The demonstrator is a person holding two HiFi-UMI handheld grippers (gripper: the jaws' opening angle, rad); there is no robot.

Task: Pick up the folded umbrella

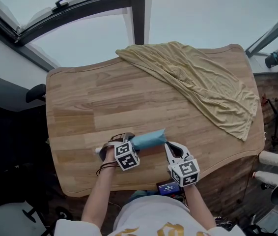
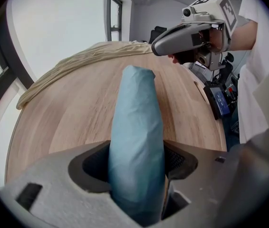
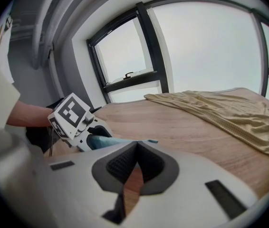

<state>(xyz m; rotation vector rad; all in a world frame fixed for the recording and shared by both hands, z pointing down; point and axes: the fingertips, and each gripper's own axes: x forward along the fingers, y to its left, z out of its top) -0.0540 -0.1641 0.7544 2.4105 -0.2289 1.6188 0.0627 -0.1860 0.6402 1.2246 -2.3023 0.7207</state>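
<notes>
From the head view, the wooden table (image 1: 80,102) fills the middle, with a yellowish cloth (image 1: 198,82) crumpled across its far corner, toward 1 o'clock. The folded umbrella (image 1: 149,139), pale blue, lies crosswise near the table's near edge, at about 6 o'clock. The left gripper (image 1: 123,142) has hold of its 9 o'clock end. The right gripper (image 1: 170,146) sits just beside the umbrella's other end, its tips pointing to 12 o'clock. A small device with a lit screen (image 1: 167,187) shows just beyond the near edge.

In the left gripper view, the left gripper (image 2: 137,175) is clamped on the umbrella (image 2: 137,127), one jaw pressed to each side of the blue sleeve. The umbrella runs straight out toward 12 o'clock over the table (image 2: 63,118). Whether it rests on the wood I cannot tell. The right gripper (image 2: 157,49) hangs at 1 o'clock, near the umbrella's far tip. The cloth (image 2: 87,56) lies along the far edge at 11 o'clock.

In the right gripper view, the right gripper (image 3: 135,148) is clenched with nothing in it. Its jaw tips meet, and bare wood shows through the slit behind them. At 10 o'clock, the left gripper (image 3: 94,139) grips the umbrella (image 3: 120,140). The cloth (image 3: 229,113) spreads at 2 o'clock under the window (image 3: 134,65).
</notes>
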